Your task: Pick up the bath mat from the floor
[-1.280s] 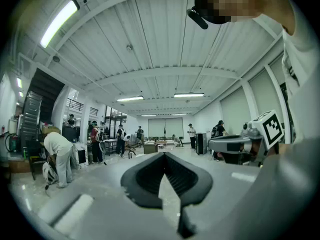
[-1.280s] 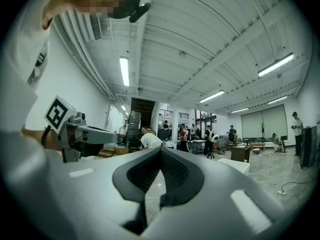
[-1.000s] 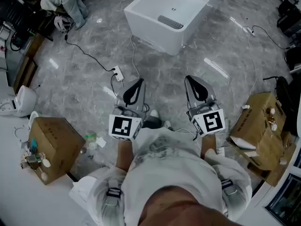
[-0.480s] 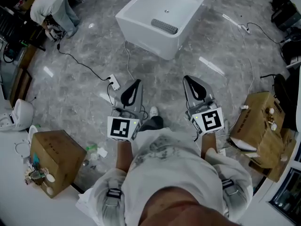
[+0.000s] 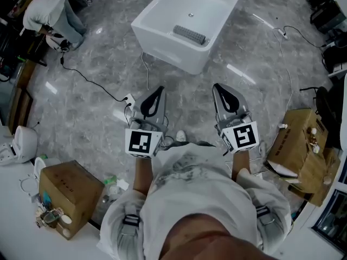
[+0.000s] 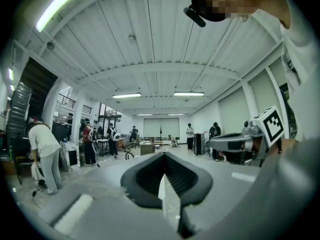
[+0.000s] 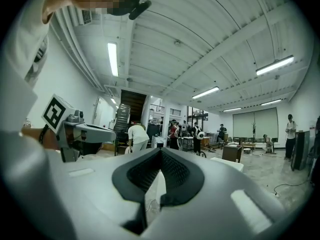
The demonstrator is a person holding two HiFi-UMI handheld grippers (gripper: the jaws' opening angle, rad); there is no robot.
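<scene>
A white bathtub (image 5: 187, 23) stands on the grey marble floor ahead of me. A grey ribbed strip (image 5: 190, 34) lies on its near rim; I cannot tell whether it is the bath mat, and I see no mat on the floor. My left gripper (image 5: 158, 90) and right gripper (image 5: 217, 87) are held side by side at waist height, pointing toward the tub and well short of it. Both are shut with nothing between the jaws. In the left gripper view my left gripper (image 6: 164, 157) points across the hall, as does my right gripper (image 7: 160, 152) in its own view.
A power strip (image 5: 129, 98) with a black cable lies on the floor just left of my left gripper. Cardboard boxes stand at the left (image 5: 70, 191) and right (image 5: 301, 140). A person (image 5: 49, 12) bends over at the far left. More cables (image 5: 282, 34) run at the right.
I have stepped toward the tub: the boxes have slid down the picture and the tub sits a little nearer. Both grippers stay shut and side by side.
</scene>
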